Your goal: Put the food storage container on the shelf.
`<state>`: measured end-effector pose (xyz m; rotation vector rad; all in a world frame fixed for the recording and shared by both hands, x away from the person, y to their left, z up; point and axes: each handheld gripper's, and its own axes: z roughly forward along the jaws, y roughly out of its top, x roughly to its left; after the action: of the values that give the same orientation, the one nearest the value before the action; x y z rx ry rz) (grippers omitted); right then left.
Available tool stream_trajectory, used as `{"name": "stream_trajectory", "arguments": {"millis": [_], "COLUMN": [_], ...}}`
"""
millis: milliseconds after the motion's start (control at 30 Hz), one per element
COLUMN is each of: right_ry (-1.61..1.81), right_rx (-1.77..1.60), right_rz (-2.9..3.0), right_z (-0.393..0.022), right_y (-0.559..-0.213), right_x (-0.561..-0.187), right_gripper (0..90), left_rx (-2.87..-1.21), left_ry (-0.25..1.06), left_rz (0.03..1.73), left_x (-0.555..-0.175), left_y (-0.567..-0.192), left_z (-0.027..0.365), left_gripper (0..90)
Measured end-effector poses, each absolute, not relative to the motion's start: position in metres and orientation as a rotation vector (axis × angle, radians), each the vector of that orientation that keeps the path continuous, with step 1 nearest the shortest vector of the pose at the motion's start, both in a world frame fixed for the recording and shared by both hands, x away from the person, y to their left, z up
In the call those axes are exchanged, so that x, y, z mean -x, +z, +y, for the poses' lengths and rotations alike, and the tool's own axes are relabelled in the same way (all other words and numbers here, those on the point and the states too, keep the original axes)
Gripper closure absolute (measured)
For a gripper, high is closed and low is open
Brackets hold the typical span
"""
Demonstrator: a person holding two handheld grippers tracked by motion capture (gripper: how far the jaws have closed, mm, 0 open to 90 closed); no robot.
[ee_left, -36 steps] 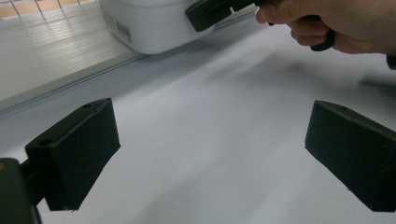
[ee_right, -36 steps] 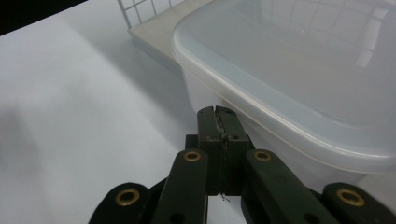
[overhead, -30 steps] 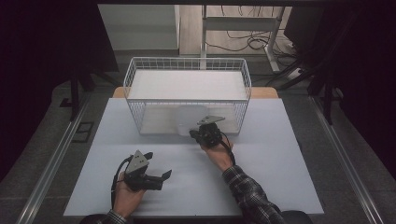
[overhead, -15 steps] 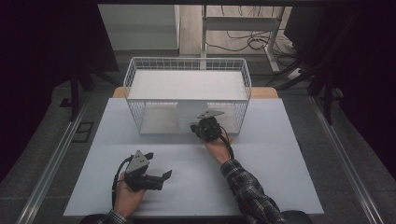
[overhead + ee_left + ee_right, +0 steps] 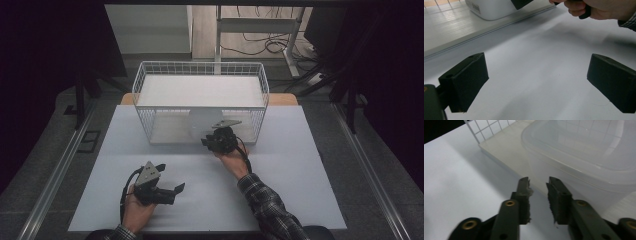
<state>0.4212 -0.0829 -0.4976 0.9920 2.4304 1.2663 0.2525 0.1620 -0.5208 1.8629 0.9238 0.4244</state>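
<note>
The person's left hand (image 5: 134, 212) rests low on the near side, palm up around the left gripper (image 5: 172, 190). Its jaws stand wide apart and point to the right, with nothing between them. The right arm, in a checked sleeve (image 5: 267, 210), reaches forward and a little to the left. The right hand (image 5: 234, 161) holds the right gripper (image 5: 207, 141) farther out. Its jaws have just been opening and now show a small gap (image 5: 538, 195), with nothing between the pads.
</note>
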Motion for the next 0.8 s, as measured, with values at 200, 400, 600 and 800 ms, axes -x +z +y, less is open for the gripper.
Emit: {"name": "stream_trajectory", "arguments": {"millis": [200, 400, 600, 800], "right_ry": [1.257, 1.262, 1.271, 1.277], "right_rx": [-0.975, -0.947, -0.925, -0.906], "right_rz": [2.443, 2.460, 2.472, 2.475], "right_z": [-0.086, -0.091, -0.096, -0.103], "right_y": [-0.491, -0.486, -0.483, -0.479], "right_x": [-0.411, -0.401, -0.390, -0.379], "right_gripper": [48.3, 35.9, 26.7, 16.7], "left_rx": [-1.855, -1.862, -1.857, -1.860], "left_ry": [0.409, 0.393, 0.359, 0.360], "left_rz": [0.926, 0.930, 0.947, 0.950], "left_x": [-0.253, -0.254, -0.255, -0.255], "left_y": [-0.520, -0.522, -0.521, -0.521], "left_z": [0.164, 0.163, 0.163, 0.163], "left_gripper": [3.9, 4.1, 4.3, 4.2]}}
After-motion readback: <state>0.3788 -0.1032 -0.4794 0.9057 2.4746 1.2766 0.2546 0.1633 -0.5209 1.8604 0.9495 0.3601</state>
